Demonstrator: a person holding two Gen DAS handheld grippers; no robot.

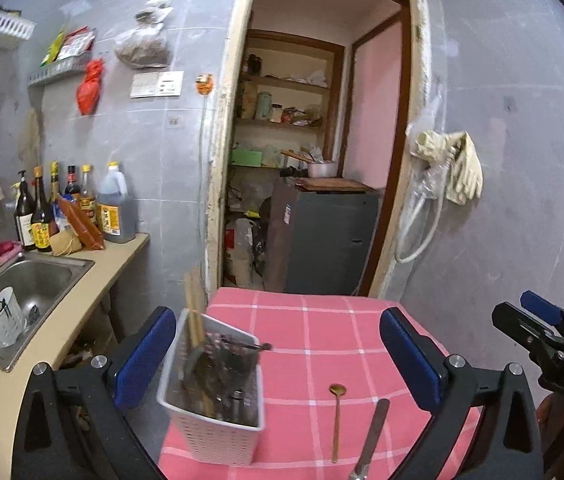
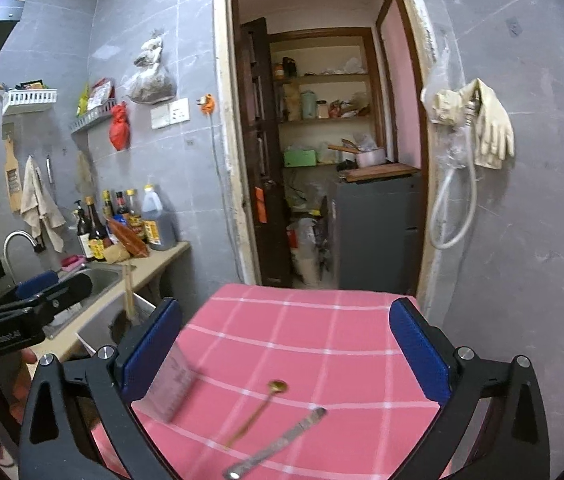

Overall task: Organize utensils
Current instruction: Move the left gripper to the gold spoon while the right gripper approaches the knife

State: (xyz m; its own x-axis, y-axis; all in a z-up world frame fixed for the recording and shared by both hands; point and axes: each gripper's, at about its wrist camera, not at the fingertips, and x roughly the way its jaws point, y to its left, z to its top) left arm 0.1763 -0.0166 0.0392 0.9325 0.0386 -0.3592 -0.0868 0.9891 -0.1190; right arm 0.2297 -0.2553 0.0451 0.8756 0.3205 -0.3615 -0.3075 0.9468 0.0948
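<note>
Left claw (image 1: pixel 277 354) spread wide, empty, above pink checked tabletop (image 1: pixel 322 320); right claw (image 2: pixel 286 354) likewise released, holding nothing. One white perforated utensil basket (image 1: pixel 213 412) at the tabletop's left edge, chopsticks (image 1: pixel 193 316) upright in it. One gold spoon (image 1: pixel 337 416), bowl pointing away, and one metal knife (image 1: pixel 370 440) beside it, slightly angled, both lengthwise.

Pretty even, soft indoor light, no harsh shadows. Heavy fisheye bending with black corners; right wrist view smears with motion blur low down.
</note>
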